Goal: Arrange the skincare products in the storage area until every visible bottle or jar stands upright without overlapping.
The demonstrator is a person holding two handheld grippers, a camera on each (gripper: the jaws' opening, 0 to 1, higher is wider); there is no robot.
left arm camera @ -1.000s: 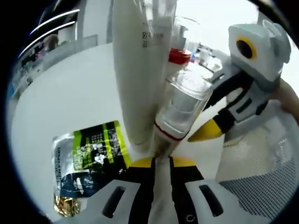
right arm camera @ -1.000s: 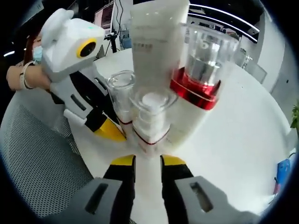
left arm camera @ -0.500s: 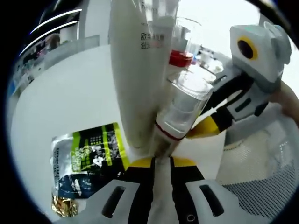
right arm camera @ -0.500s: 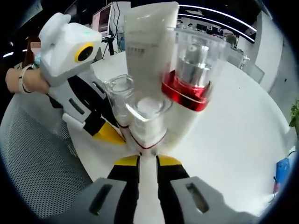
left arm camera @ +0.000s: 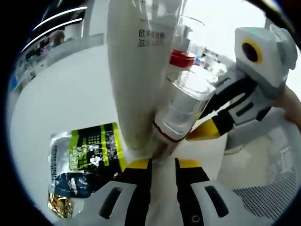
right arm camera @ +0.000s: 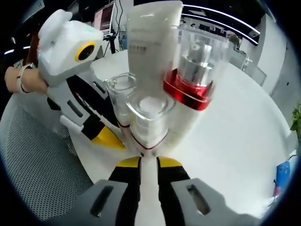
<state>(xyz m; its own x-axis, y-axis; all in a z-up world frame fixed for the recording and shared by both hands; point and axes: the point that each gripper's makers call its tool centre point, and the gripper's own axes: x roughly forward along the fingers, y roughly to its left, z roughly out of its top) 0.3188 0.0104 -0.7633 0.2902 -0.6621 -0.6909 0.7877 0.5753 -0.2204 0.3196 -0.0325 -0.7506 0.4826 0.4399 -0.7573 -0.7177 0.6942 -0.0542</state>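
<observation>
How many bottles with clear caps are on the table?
3: one with a red collar at the back, one nearest the right gripper, one beside it. Others may be hidden behind the white tube.

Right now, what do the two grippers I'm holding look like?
Both match. The left gripper has a white moulded body with black panels and a yellow-ringed black circle on its head; its fingers are black with yellow tips. The right gripper looks the same. A band circles the wrist behind the left one.
</observation>
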